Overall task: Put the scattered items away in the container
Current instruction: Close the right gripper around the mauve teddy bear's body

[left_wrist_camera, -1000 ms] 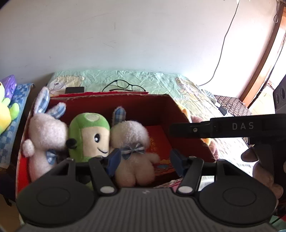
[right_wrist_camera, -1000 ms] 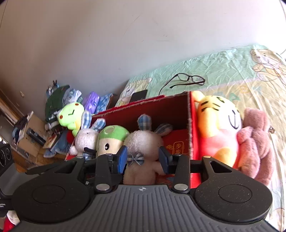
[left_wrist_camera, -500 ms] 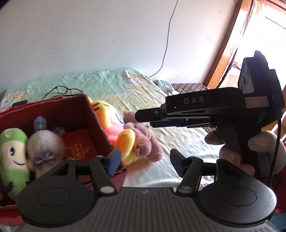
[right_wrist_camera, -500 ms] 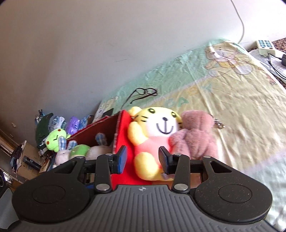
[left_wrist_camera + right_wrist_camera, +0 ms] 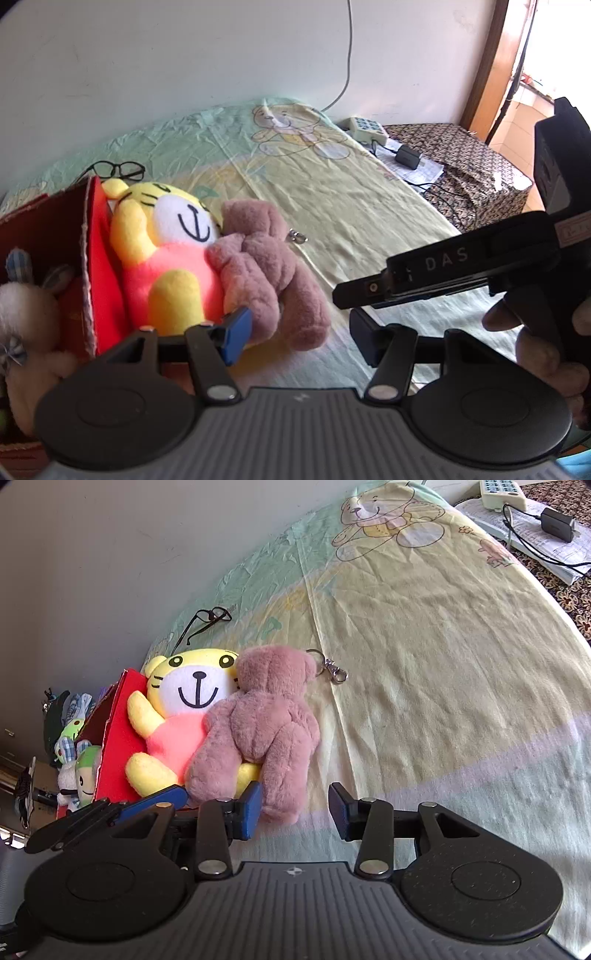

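Observation:
A red cardboard box (image 5: 88,258) stands on the bed with a white bunny (image 5: 22,306) and a green plush (image 5: 86,771) inside. Against its outer wall leans a yellow tiger plush (image 5: 166,251) in a pink top. A pink teddy bear (image 5: 258,258) lies face down half over the tiger. My left gripper (image 5: 299,339) hovers at the bear's feet, its jaws closing, one bear leg by the blue pad (image 5: 236,339) but not pressed. My right gripper (image 5: 295,810) is open just beside it, the bear's leg (image 5: 280,797) next to its left pad.
Black glasses (image 5: 118,170) lie on the sheet behind the box. A metal key clip (image 5: 332,670) trails from the bear's head. A keypad handset (image 5: 367,127) and a charger (image 5: 406,157) sit on a patterned side table (image 5: 472,166) at the right. A hand (image 5: 535,354) holds the right tool.
Both views have swung away from the inside of the box to the tiger and bear on the sheet. Both grippers have come lower and closer to the bear.

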Available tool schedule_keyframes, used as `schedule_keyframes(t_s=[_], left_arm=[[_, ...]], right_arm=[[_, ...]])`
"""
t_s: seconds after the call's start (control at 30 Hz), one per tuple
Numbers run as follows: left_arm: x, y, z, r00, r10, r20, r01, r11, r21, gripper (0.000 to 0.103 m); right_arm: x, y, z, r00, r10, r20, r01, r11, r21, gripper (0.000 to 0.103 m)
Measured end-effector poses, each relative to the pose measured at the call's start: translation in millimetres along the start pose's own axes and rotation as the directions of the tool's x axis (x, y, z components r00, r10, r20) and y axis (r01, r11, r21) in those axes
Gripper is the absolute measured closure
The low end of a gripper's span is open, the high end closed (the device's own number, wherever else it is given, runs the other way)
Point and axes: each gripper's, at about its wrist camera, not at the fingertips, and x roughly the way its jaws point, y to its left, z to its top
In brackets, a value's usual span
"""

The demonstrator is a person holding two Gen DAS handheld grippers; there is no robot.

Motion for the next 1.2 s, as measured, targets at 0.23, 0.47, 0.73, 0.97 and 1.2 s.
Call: schedule_keyframes(t_s=[0.23,0.47,0.73,0.97,1.2], left_arm=[[18,1,6,0.995,0.096,-0.016,-0.096,0.995,-0.021,0.035],[32,7,12,0.991,0.132,-0.029,-0.133,0.99,-0.04,0.037],[39,5,11,0.99,0.123,-0.064,-0.126,0.991,-0.046,0.055],[31,-6,12,0.995,0.08,-0.063,-0.082,0.996,-0.023,0.068],[22,-32,-13,0.992,-0.049,-0.118,0.051,0.999,0.015,0.068]], right_arm=[[19,-6,15,0.995,0.058,-0.078,-0.059,0.998,-0.003,0.055],[40,-12,30,0.989,0.078,-0.125,-0.077,0.997,0.013,0.055],[62,-18,36,0.972,0.143,-0.188,-0.133,0.989,0.066,0.071],[36,-20,30,0.978,0.107,-0.181,-0.115,0.993,-0.035,0.072],[6,-44,0,0.972,0.059,-0.228,-0.074,0.996,-0.058,0.073]])
